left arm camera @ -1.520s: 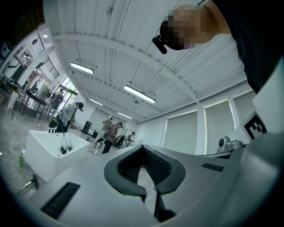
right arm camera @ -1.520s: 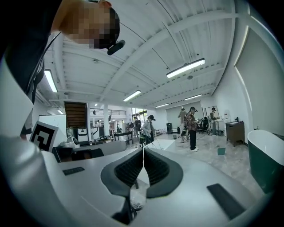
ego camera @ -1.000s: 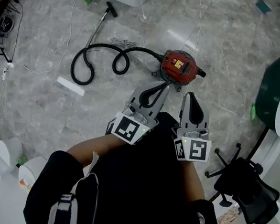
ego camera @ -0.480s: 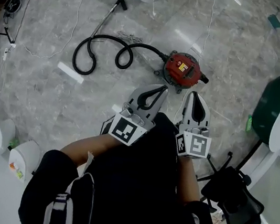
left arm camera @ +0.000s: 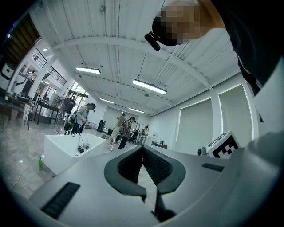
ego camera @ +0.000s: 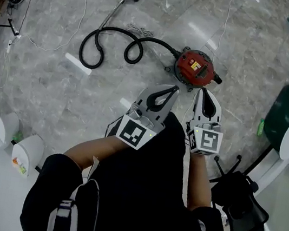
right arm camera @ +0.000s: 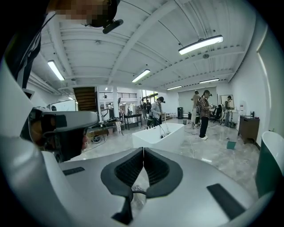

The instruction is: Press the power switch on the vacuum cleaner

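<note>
Vacuum cleaner (ego camera: pixel 196 67), a red canister, sits on the marble floor (ego camera: pixel 45 84) just ahead of the person. Its black hose (ego camera: pixel 109 46) loops away to the left. A yellow patch shows on its top, but the power switch is too small to pick out. The left hand-held gripper (ego camera: pixel 172 89) and right hand-held gripper (ego camera: pixel 202 90) are held at waist height well above it, each with its jaws closed tip to tip on nothing. Both gripper views look out at the room and ceiling, not at the canister, so neither is lined up for the press yet. A press coming in at a slant could shove the canister across the smooth floor instead of tripping the switch, or it could land on the wrong part. A foot stepping closer could also catch the hose.
</note>
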Available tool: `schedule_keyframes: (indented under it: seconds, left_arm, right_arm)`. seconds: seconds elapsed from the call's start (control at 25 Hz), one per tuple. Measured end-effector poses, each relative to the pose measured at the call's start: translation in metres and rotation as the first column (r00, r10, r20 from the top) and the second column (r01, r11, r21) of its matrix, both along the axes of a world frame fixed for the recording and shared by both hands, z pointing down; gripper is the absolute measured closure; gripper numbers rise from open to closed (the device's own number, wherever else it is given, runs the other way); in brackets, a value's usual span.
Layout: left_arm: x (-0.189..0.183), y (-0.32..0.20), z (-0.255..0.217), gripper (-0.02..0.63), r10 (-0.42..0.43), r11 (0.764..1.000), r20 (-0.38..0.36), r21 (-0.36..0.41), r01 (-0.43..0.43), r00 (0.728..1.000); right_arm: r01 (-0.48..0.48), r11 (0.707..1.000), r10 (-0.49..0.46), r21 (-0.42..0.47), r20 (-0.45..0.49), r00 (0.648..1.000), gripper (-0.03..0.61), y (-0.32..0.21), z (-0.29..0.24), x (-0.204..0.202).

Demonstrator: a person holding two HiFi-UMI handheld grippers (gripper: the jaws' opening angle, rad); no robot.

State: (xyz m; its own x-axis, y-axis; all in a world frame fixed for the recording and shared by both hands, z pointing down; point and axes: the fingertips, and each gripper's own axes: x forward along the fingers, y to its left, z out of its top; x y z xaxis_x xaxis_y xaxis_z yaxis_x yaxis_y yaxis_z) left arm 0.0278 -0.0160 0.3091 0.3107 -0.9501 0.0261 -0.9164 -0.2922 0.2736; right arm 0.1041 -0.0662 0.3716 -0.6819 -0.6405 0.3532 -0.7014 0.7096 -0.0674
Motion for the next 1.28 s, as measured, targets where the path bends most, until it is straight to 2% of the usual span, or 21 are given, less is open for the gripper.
schedule_keyframes:
  seconds: [0.28,0.48,0.68,1.0,1.16,1.28]
  left_arm:
    - [0.002,-0.012,0.007,0.595,-0.013,1.0,-0.012,-0.021,0.012,1.0]
    - [-0.003,-0.015,0.01,0.595,-0.043,0.998,-0.013,-0.04,0.043,0.999]
    - [-0.003,-0.014,0.024,0.595,-0.063,0.996,-0.001,-0.065,0.063,0.998]
    - [-0.016,-0.017,0.052,0.595,-0.103,0.988,-0.003,-0.118,0.102,0.995]
    - [-0.006,-0.03,0.063,0.595,-0.073,0.989,-0.047,-0.131,0.066,0.996]
    - [0.002,-0.039,0.063,0.595,-0.037,0.993,-0.03,-0.11,0.034,0.999]
  right_arm:
    - [-0.023,0.999,0.02,-0.042,-0.07,0.997,0.558,-0.027,0.036,0.012]
    - [0.016,0.998,-0.023,-0.057,-0.114,0.993,0.558,-0.044,0.062,0.014]
    - [0.033,0.991,-0.055,-0.133,-0.166,0.985,0.558,-0.056,0.097,0.01]
    - [0.104,0.979,-0.154,-0.176,-0.296,0.943,0.558,-0.074,0.163,-0.002]
    - [0.132,0.972,-0.195,-0.196,-0.346,0.918,0.558,-0.089,0.202,-0.002]
    - [0.147,0.96,-0.233,-0.238,-0.39,0.891,0.558,-0.094,0.238,0.001]
